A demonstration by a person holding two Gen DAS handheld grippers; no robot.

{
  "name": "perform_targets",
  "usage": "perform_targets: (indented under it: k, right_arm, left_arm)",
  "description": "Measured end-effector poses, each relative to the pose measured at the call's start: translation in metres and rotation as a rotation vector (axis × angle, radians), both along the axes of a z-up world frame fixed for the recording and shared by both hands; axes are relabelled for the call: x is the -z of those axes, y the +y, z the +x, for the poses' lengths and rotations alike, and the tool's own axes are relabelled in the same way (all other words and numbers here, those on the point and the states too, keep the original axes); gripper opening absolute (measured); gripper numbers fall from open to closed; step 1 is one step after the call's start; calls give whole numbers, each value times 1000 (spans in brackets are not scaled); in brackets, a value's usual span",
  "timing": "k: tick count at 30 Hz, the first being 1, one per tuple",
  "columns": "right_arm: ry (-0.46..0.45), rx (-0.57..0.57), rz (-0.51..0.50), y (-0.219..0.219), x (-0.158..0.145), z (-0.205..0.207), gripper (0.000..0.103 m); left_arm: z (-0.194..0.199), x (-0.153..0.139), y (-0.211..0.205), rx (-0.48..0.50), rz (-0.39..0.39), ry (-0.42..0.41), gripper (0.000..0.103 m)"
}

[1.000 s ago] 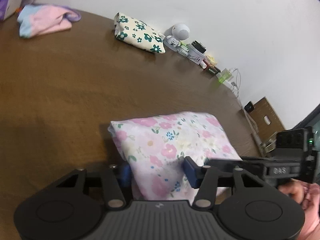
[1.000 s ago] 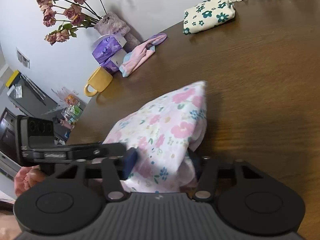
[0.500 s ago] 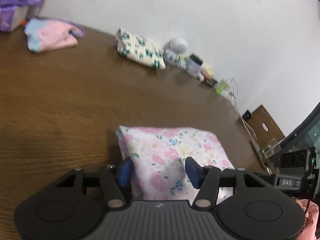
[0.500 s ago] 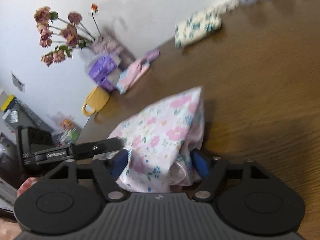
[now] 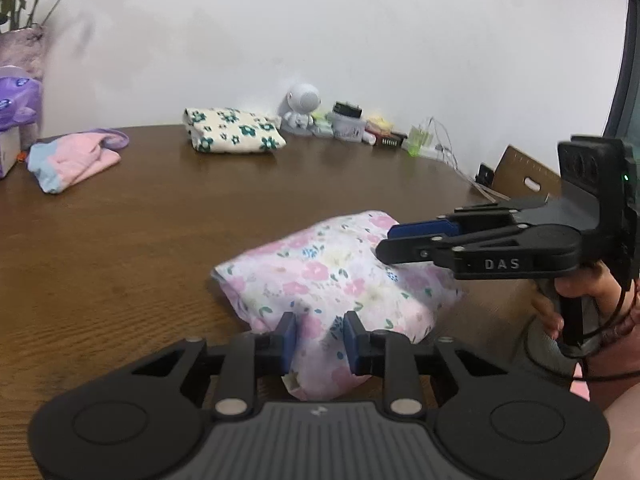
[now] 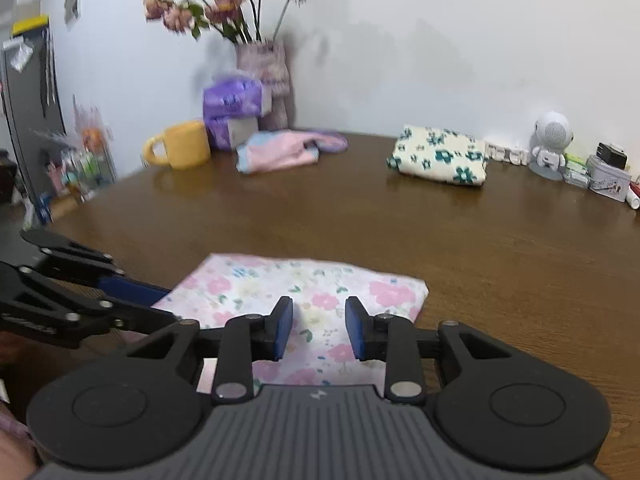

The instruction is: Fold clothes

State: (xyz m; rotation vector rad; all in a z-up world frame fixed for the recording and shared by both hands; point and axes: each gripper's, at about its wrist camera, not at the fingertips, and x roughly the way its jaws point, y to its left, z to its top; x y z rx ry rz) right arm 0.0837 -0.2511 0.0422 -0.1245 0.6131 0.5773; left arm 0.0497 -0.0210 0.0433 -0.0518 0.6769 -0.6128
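A folded pink floral cloth [image 5: 336,280] lies on the brown wooden table [image 5: 160,240], near its front edge. My left gripper [image 5: 318,338] is partly closed around a raised fold at the cloth's near edge. My right gripper [image 6: 318,326] is open over the cloth [image 6: 304,292], nothing between its pads. In the left wrist view the right gripper [image 5: 390,242] reaches in from the right, its tips over the cloth's far right side. The left gripper [image 6: 132,300] shows at the left of the right wrist view, beside the cloth's left edge.
At the back of the table lie a folded cream cloth with green flowers [image 6: 440,156] and a pink and blue garment [image 6: 284,152]. A yellow mug [image 6: 180,144], purple tissue packs [image 6: 232,104], a flower vase [image 6: 264,76], a white figurine [image 6: 552,144] and small items line the wall.
Both grippers have drawn back and levelled out. The right gripper has let go of the cloth and stands open above it. The cloth has settled flatter on the table.
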Motion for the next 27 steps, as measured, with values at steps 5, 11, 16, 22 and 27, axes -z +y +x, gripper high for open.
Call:
perform_targets:
  k: [5, 11, 16, 22, 27]
  right_arm:
    - [47, 27, 82, -17, 10, 5, 34]
    - [78, 38, 228, -66, -5, -13, 76]
    - [79, 32, 136, -96, -7, -30, 76]
    - [43, -18, -103, -95, 11, -38, 62]
    - [-20, -98, -188, -77, 22, -26, 47]
  left_arm:
    - [5, 5, 0, -11, -10, 22, 27]
    - [-3, -16, 18, -35, -56, -35, 52]
    - [-18, -38, -17, 151, 96, -179, 56]
    - [-27, -24, -100, 368, 450, -295, 57]
    - [-27, 0, -146, 422, 626, -345, 57]
